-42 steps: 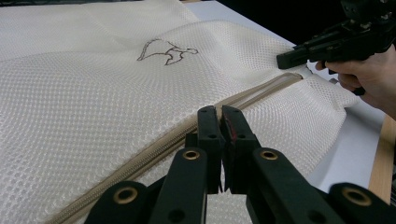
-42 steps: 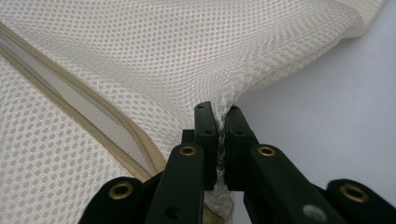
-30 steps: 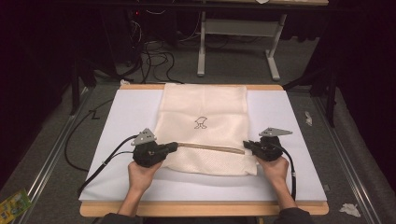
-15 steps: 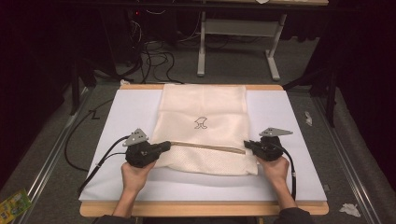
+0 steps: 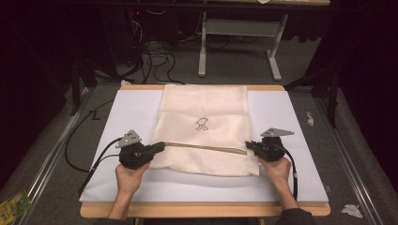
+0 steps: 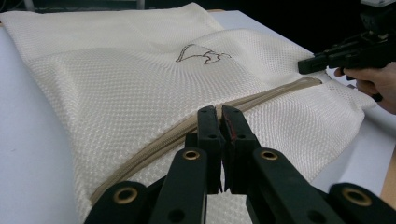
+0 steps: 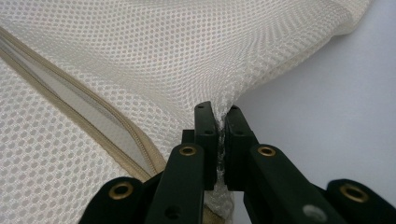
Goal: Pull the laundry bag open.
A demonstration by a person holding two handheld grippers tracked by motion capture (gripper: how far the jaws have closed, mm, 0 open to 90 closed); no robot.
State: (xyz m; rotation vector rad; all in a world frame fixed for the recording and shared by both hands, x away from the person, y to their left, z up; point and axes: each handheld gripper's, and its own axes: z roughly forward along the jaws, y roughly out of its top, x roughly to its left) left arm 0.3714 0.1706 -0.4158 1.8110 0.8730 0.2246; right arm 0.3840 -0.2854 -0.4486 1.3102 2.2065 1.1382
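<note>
Cream mesh laundry bag (image 5: pixel 204 129) lying flat mid-table (image 5: pixel 117 117), zipper (image 5: pixel 202 147) running left to right across the near half, part-open by the look of the right gripper view. Looks light, floppy and snag-prone, so best pinched at seams or the zipper tab. Right hand-held gripper (image 5: pixel 248 144) clamped shut on a fold of mesh at the right end. Left hand-held gripper (image 5: pixel 160 146) fully closed at the zipper's left end; can't tell if the tab is pinched. Contents: looks flat, empty.
</note>
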